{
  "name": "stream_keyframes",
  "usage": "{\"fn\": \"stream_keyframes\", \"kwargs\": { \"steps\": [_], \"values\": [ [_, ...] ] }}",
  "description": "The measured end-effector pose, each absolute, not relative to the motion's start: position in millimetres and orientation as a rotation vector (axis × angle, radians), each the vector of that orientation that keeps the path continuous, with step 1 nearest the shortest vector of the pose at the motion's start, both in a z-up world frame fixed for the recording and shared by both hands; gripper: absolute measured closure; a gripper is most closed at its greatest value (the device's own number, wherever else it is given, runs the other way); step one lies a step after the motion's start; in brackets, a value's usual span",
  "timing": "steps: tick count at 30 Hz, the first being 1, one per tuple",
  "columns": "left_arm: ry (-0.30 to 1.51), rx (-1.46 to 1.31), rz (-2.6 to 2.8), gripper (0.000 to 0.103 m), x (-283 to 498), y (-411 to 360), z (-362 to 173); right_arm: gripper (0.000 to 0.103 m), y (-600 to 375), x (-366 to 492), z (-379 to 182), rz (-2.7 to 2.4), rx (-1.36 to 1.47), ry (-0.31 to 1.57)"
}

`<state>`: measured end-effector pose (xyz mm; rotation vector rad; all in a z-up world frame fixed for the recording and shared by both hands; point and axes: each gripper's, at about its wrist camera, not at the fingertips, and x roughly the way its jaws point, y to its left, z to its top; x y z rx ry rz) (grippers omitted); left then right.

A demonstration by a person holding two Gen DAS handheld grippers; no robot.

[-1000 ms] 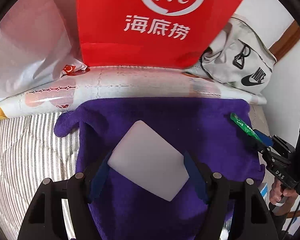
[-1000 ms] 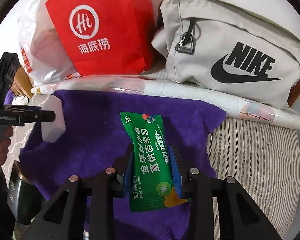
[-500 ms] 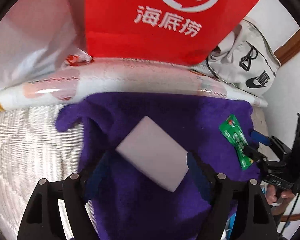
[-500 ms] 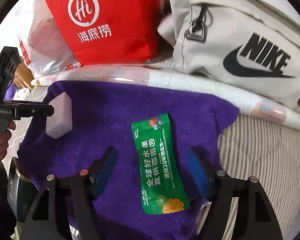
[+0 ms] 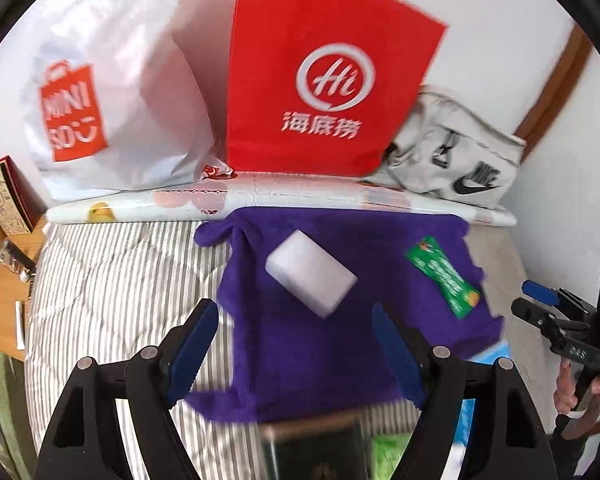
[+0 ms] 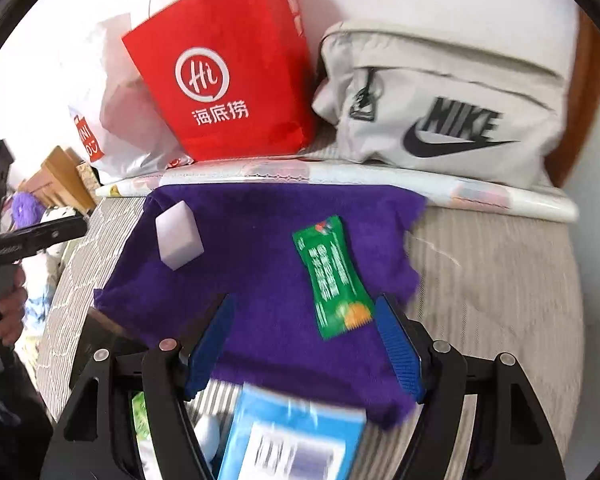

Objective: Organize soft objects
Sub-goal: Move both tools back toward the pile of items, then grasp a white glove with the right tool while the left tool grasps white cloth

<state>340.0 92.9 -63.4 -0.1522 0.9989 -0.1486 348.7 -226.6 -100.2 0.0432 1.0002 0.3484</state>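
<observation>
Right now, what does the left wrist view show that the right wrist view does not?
Only the left wrist view shows the full orange logo on the white shopping bag. Only the right shows the blue box close up. Both share the purple towel, white sponge, green packet and red bag.

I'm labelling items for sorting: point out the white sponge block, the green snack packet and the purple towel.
white sponge block [image 5: 311, 277], left wrist view, top face.
green snack packet [image 6: 332, 276], right wrist view, middle of wrapper.
purple towel [image 6: 260, 280], right wrist view, bare centre.
</observation>
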Motion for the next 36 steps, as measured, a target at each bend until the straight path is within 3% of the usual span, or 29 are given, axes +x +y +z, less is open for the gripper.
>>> {"fn": "stream_keyframes", "kwargs": {
  "steps": [2,5,11,23,36],
  "values": [
    [0.964,-0.154,-0.151,0.026,320,94,-54,0.027,-229,331,-92,0.331,0.031,0.994],
    [0.921,-0.162,-0.156,0.026,281,93,-43,0.014,-233,295,-76,0.276,-0.012,0.934],
    [0.930,-0.150,-0.129,0.026,218,89,-36,0.014,-239,225,-59,0.251,-0.084,0.767],
    [0.970,-0.102,-0.141,0.026,133,68,-70,0.014,-241,126,-84,0.391,0.064,0.795],
    [1.035,-0.163,-0.141,0.026,111,87,-113,0.014,-163,133,-129,0.509,-0.010,0.869]
  ]
}}
